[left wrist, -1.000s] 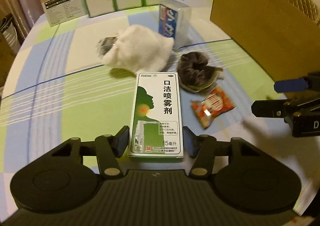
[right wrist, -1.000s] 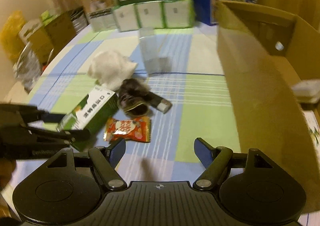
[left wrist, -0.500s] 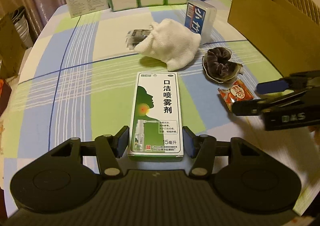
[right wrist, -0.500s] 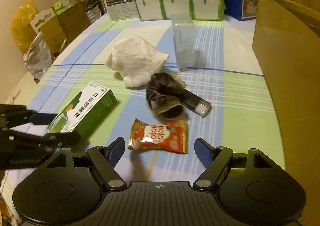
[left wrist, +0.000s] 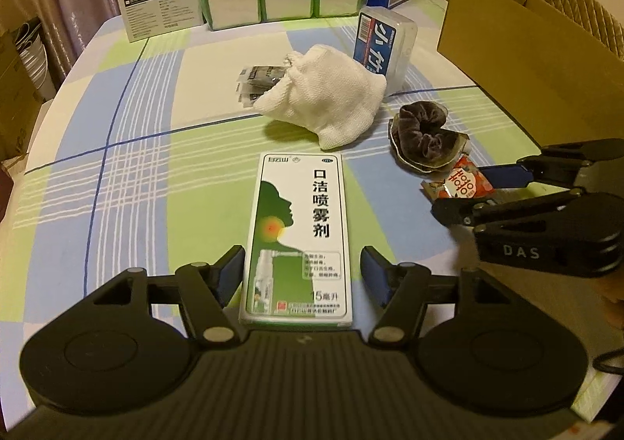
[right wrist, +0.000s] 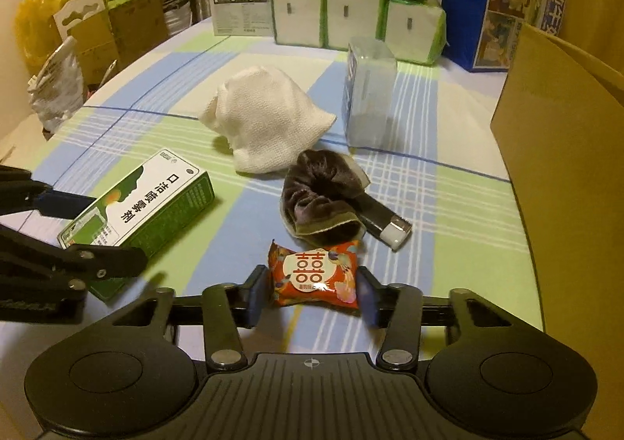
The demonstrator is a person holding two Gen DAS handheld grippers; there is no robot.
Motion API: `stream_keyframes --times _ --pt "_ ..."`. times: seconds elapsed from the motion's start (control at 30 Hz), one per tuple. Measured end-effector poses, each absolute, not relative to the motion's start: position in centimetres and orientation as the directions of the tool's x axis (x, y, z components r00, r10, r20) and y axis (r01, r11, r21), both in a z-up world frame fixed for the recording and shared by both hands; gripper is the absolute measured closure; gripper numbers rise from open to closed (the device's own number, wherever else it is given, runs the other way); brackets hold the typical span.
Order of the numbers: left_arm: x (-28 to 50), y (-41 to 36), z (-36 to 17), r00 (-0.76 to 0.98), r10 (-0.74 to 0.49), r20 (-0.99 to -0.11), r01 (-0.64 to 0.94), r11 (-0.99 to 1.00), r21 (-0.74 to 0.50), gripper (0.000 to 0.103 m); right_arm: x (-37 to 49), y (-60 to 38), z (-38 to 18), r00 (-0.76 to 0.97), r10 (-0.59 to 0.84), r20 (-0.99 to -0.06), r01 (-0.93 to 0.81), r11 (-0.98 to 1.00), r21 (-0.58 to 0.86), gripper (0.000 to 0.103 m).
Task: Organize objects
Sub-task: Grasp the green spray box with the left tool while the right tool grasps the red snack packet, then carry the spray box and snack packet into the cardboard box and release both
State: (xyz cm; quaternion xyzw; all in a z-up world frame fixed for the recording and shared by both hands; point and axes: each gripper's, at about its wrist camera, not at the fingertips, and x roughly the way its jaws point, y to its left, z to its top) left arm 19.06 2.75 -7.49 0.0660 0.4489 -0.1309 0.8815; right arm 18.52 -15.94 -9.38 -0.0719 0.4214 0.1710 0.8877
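Only the right wrist view shows the lighter (right wrist: 384, 222) (beside scrunchie (right wrist: 321, 194))

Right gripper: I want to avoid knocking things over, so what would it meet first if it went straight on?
The red candy packet, already between the right gripper's open fingers. Just beyond it lies the dark scrunchie, which looks next in line, though depth is hard to judge.

I read 口洁喷雾剂 and 15毫升 on the green-and-white spray box (left wrist: 298, 237), the character 囍 on the red candy packet (right wrist: 315, 273), and DAS on the right gripper (left wrist: 479, 186).
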Motion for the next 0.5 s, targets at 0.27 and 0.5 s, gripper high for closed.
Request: stream_keyframes --times 0.27,0.5 --pt "20.4 2.2 -8.1 0.545 -0.135 -0.827 0.302 0.952 0.044 0.051 18.2 -15.9 -9.0 0.599 0.236 -0.765 -0.375 0.927 -0.008 0.064" --pt "20.4 2.2 -7.9 0.540 -0.140 -0.830 0.300 0.953 0.035 0.052 17.7 -16.7 -8.2 0.609 0.236 -0.757 -0.358 0.934 0.003 0.064"
